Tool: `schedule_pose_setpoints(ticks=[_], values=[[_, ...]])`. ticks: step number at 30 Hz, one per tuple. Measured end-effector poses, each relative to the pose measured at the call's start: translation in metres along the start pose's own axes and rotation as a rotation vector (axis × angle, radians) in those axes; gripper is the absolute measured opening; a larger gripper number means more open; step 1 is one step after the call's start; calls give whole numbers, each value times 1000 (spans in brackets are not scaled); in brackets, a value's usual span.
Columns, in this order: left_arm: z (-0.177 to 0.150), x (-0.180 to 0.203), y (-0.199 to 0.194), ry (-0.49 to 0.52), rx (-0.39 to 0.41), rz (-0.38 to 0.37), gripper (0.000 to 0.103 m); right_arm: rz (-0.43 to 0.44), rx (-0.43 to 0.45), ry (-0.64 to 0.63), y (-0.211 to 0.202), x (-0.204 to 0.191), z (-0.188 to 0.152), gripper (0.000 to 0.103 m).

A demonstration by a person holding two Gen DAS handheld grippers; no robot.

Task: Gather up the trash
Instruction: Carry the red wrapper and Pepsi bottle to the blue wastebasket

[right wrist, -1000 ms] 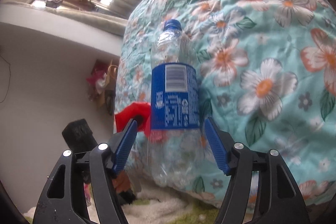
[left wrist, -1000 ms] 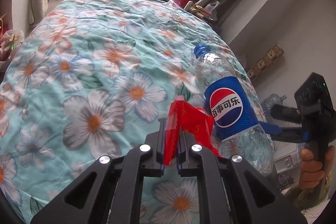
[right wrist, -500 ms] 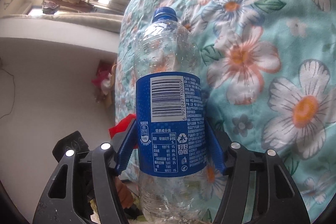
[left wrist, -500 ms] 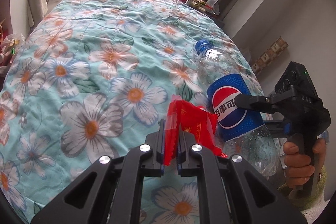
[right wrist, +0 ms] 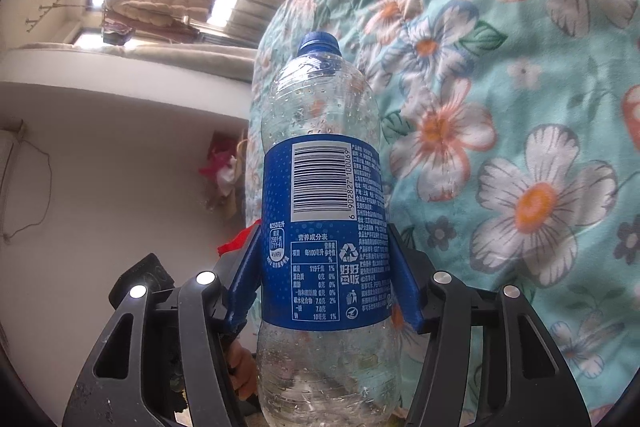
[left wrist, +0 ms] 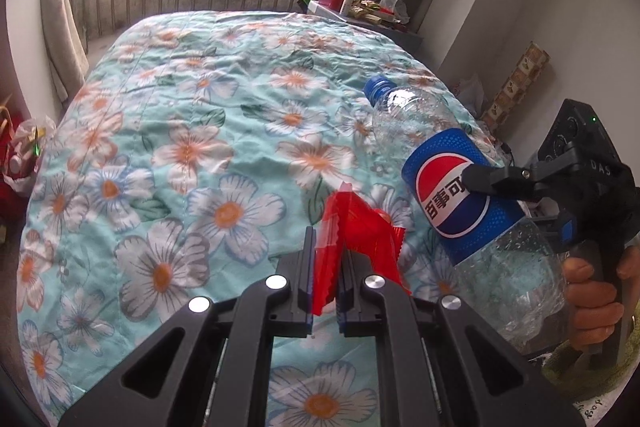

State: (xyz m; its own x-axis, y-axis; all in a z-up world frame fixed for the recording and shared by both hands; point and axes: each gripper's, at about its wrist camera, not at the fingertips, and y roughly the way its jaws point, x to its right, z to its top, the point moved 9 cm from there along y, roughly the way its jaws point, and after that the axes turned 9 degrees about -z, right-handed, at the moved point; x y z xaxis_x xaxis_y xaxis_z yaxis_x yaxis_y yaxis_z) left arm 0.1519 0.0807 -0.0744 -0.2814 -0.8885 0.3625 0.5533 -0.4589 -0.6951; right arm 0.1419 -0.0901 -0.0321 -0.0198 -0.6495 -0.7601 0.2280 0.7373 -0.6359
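Observation:
My left gripper is shut on a crumpled red plastic wrapper and holds it over the floral bedspread. My right gripper is shut on an empty clear Pepsi bottle with a blue label and blue cap, gripping it at the label, cap pointing away. In the left wrist view the bottle is at the right, lifted off the bed edge, with the right gripper and a hand around it. A bit of the red wrapper shows left of the bottle in the right wrist view.
The bed fills most of both views. A cluttered shelf with bags and containers stands beyond the bed by the barred window. A red bag lies on the floor left of the bed. A white wall lies right of the bed.
My right gripper moved in around the bottle, closed on its label and raised it off the bed. My left gripper kept the red wrapper and rose a little.

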Motion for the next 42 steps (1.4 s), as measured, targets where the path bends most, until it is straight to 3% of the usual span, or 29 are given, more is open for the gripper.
schedule_pose_setpoints(ticks=[14,22,27,34,38,42], values=[[22,39,-16,153,57,33,8,46,94,-6,-59,14,-6,55],[39,84,-8,247,58,0,8,89,190,20,-110,42,-12,55],[59,140,11,338,48,-88,8,95,317,82,-170,80,-14,55],[82,248,59,472,-17,-280,8,-3,614,269,-299,178,-40,55],[80,317,102,539,-109,-382,8,-79,755,414,-357,245,-76,55],[64,372,156,568,-244,-442,8,-138,814,554,-382,305,-110,55]])
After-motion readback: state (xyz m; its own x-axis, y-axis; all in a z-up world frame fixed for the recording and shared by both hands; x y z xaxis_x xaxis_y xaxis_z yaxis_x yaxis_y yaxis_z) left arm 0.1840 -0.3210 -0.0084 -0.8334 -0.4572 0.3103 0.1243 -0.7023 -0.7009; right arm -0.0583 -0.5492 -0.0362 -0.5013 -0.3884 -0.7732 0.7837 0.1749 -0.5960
